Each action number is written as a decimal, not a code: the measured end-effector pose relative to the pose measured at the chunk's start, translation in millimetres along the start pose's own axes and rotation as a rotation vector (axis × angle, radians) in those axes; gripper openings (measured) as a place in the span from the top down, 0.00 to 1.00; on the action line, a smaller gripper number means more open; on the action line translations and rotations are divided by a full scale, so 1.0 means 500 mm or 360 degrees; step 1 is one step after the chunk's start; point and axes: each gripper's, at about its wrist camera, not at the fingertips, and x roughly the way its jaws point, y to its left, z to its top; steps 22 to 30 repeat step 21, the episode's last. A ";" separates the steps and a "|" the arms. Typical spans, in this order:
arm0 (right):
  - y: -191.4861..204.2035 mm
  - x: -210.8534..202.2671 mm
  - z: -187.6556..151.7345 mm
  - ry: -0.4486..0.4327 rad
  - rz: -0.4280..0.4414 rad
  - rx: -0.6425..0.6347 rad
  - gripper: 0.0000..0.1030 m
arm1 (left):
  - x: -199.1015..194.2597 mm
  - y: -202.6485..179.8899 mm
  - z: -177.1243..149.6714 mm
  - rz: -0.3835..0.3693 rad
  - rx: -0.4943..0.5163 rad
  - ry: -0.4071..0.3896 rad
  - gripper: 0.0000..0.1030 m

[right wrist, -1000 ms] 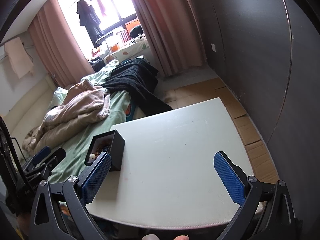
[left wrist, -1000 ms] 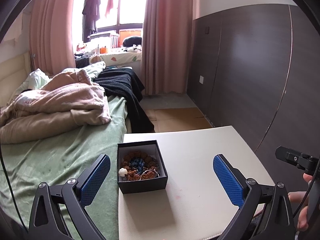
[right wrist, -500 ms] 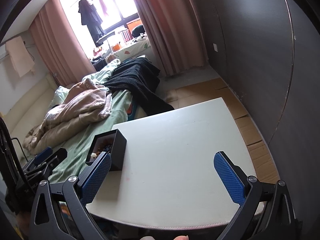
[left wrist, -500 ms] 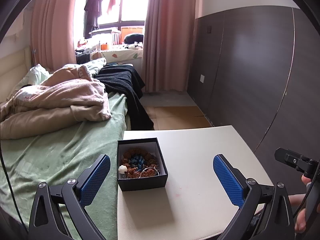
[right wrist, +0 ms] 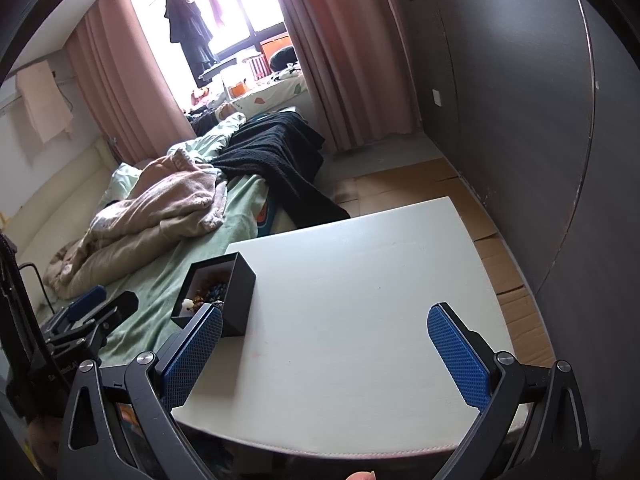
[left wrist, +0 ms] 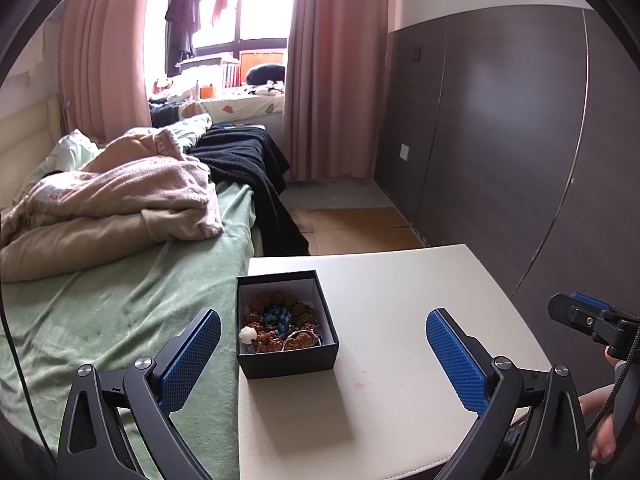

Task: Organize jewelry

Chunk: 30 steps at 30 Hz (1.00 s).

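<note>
An open black jewelry box (left wrist: 285,326) stands near the left edge of a white table (left wrist: 400,300). It holds a brown bead bracelet (left wrist: 276,322), a blue beaded piece (left wrist: 278,314), a white bead (left wrist: 247,334) and a silver ring (left wrist: 302,336). My left gripper (left wrist: 324,360) is open and empty, just short of the box. My right gripper (right wrist: 326,354) is open and empty above the table's near edge; the box (right wrist: 218,294) lies ahead to its left. The right gripper also shows at the right edge of the left wrist view (left wrist: 588,320).
A bed with a green sheet (left wrist: 100,320) adjoins the table's left side, with a beige blanket (left wrist: 112,204) and a black knit throw (left wrist: 248,168) on it. A dark wall panel (left wrist: 500,140) runs along the right. Cardboard (left wrist: 360,228) covers the floor beyond.
The left wrist view has tilted and crept slightly forward; the box sits a touch nearer. Both grippers stay open and empty.
</note>
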 end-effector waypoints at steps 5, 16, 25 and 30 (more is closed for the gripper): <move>0.001 0.001 -0.001 -0.0001 -0.0001 0.0001 0.00 | -0.001 -0.001 -0.001 0.0006 0.0010 -0.0005 0.01; -0.003 0.003 -0.001 0.0004 -0.0003 0.0002 0.00 | -0.005 -0.005 -0.002 0.0016 0.0021 -0.0012 0.01; -0.006 0.004 -0.001 0.0012 -0.0003 0.0001 0.00 | -0.002 -0.007 -0.001 0.0003 0.0020 -0.0001 0.01; -0.006 0.004 -0.001 0.0012 -0.0003 0.0001 0.00 | -0.002 -0.007 -0.001 0.0003 0.0020 -0.0001 0.01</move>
